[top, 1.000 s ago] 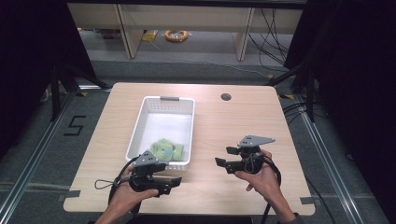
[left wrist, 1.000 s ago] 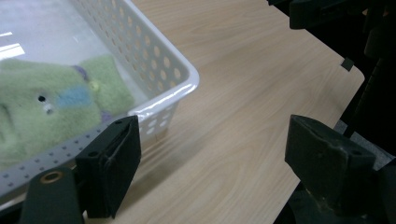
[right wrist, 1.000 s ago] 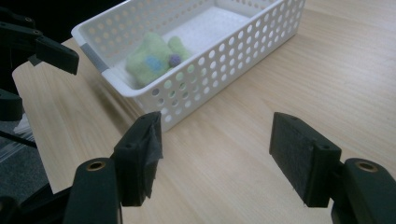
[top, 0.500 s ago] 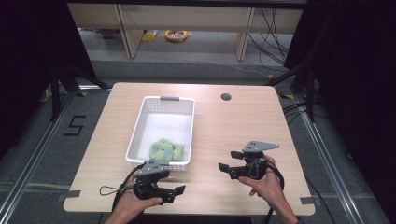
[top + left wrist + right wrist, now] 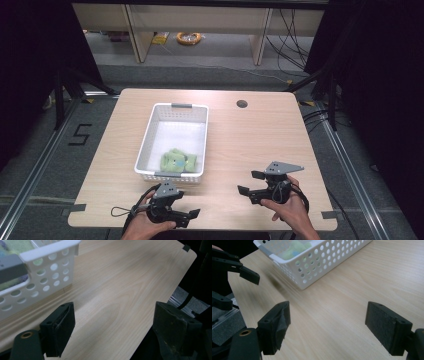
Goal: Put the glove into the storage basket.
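Green cloth lies in white basket, near end; left gripper and right gripper both spread wide, empty, right jaws just been opening; judged withdrawal: park low on table, clear of basket.

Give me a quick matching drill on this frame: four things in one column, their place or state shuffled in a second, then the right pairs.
Things:
1. white basket
2. green cloth
3. left gripper
4. round hole

Places or states:
A. far right part of the tabletop
B. open, empty, at the near table edge
C. middle-left of the table
D. in the basket's near end

Pairs: 1-C, 2-D, 3-B, 4-A
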Demonstrator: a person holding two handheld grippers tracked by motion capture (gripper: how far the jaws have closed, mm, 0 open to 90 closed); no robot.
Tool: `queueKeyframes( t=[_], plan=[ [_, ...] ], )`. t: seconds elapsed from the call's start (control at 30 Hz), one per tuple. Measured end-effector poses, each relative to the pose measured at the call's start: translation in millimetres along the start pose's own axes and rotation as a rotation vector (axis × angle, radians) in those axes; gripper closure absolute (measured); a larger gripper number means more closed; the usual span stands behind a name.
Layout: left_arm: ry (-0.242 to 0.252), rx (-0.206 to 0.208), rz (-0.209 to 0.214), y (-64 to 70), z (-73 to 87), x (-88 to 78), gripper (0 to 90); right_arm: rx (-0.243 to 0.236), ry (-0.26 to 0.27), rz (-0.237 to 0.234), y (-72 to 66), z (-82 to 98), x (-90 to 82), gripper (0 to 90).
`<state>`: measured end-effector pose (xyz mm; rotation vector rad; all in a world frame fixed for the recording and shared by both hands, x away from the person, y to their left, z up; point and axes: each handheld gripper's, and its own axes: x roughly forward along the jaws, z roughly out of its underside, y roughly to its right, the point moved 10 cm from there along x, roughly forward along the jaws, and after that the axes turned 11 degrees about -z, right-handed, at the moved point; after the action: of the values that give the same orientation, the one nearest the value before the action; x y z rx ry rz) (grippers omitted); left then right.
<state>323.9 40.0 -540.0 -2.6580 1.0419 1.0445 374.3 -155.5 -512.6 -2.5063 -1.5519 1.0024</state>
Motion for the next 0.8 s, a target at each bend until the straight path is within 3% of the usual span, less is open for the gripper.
queueKeyframes(
  t=[0.03, 0.1, 0.33, 0.37, 0.47, 0.5, 0.53, 0.57, 0.6, 0.63, 0.7, 0.77, 0.8],
  plan=[
    [-0.003, 0.0, 0.006, 1.1, 1.8, 0.7, 17.3, -0.013, -0.001, 0.005, 0.9, 4.2, -2.3, 21.1],
    [-0.011, -0.012, 0.011, 4.0, 5.8, 2.0, 17.3, 0.015, 0.009, -0.005, -2.9, 8.3, -2.8, 20.8],
    [-0.012, 0.016, 0.016, 9.3, 14.3, 4.2, 17.3, 0.018, -0.002, -0.015, -6.4, 21.6, -6.3, 19.1],
    [-0.028, 0.008, 0.012, 9.6, 16.6, 4.2, 17.2, -0.006, 0.006, -0.016, -5.1, 22.5, -5.6, 18.7],
    [-0.028, 0.027, 0.016, 10.8, 19.9, 3.8, 17.2, -0.011, -0.001, -0.024, -6.3, 29.1, -5.8, 17.7],
    [-0.027, 0.024, 0.019, 12.1, 21.1, 4.3, 17.1, -0.007, -0.017, -0.001, -5.1, 32.3, -7.7, 17.3],
    [-0.025, 0.007, 0.022, 14.4, 22.7, 5.1, 17.0, -0.017, -0.016, -0.012, -6.1, 33.5, -7.5, 17.1],
    [-0.027, 0.014, 0.023, 14.4, 24.3, 5.7, 16.8, 0.0, -0.019, -0.007, -8.2, 36.3, -8.1, 16.9],
    [-0.035, 0.041, 0.015, 12.7, 26.5, 6.3, 16.8, -0.032, -0.02, -0.002, -5.6, 36.5, -8.8, 16.9],
    [-0.036, 0.017, 0.018, 14.9, 27.8, 7.2, 16.7, -0.006, -0.025, -0.002, -7.8, 39.3, -9.3, 16.9],
    [-0.04, 0.028, 0.033, 16.9, 30.6, 6.8, 16.5, 0.014, -0.037, -0.004, -11.9, 46.1, -8.6, 16.7],
    [-0.032, 0.023, 0.033, 17.6, 30.4, 7.3, 15.8, 0.008, -0.048, 0.007, -11.8, 48.5, -9.1, 16.6],
    [-0.036, 0.006, 0.03, 18.3, 31.3, 7.2, 15.7, -0.037, -0.059, 0.005, -10.9, 51.9, -8.2, 16.4]
  ],
)
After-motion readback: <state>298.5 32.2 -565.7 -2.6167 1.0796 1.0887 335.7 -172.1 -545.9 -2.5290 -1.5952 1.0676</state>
